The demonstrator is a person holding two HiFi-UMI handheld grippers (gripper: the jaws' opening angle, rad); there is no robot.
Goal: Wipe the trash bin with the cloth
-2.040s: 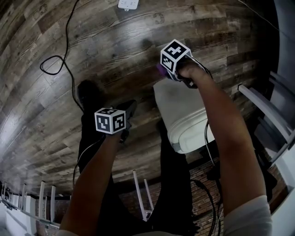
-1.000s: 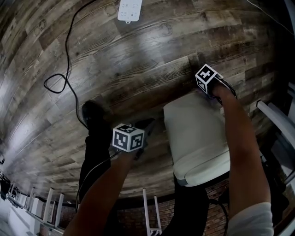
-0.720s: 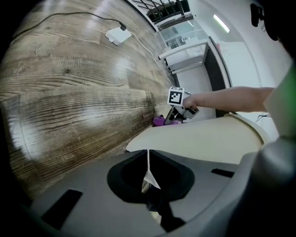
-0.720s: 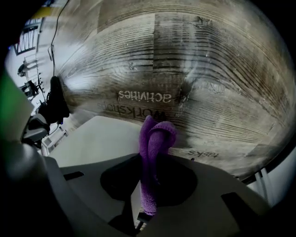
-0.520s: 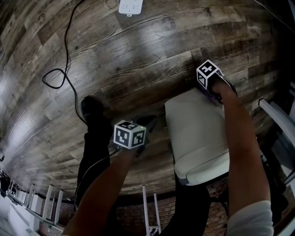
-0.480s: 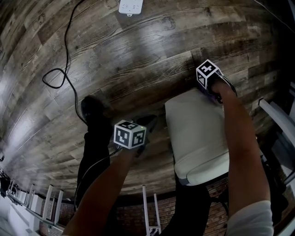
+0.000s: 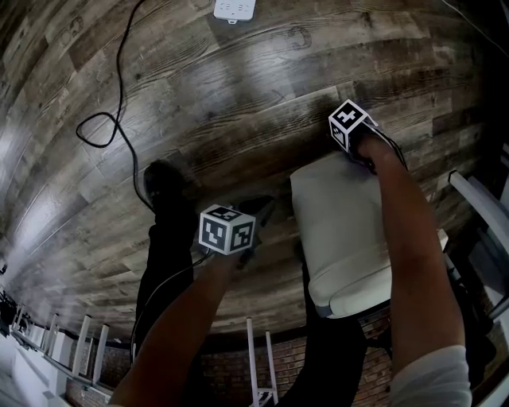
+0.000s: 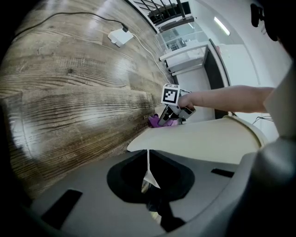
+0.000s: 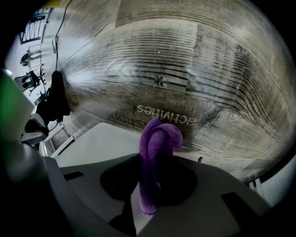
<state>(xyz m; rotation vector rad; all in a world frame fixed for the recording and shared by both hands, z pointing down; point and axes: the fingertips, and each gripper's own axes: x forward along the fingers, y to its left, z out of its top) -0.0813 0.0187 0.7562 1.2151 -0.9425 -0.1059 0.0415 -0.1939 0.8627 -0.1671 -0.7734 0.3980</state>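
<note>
Right hand-held gripper [image 9: 156, 179] clamps the cloth [image 9: 159, 136], its length pointing forward toward the floor [image 9: 185, 65].

Trash bin [image 7: 342, 230]: stood on the floor [image 7: 238, 95] at the near right; right gripper [image 7: 347, 137] set over the bin's far edge, with the cloth [image 9: 157, 139] clamped between its jaws at that edge; left gripper [image 7: 256, 213] held over the floor just left of the bin, apart from it; the person's shoe [image 7: 163, 183] placed left of the left gripper; power strip [image 7: 235, 8] laid at the far middle; cable [image 7: 111, 103] looped on the floor at the far left; frame bar [image 7: 477, 200] found right of the bin.
</note>
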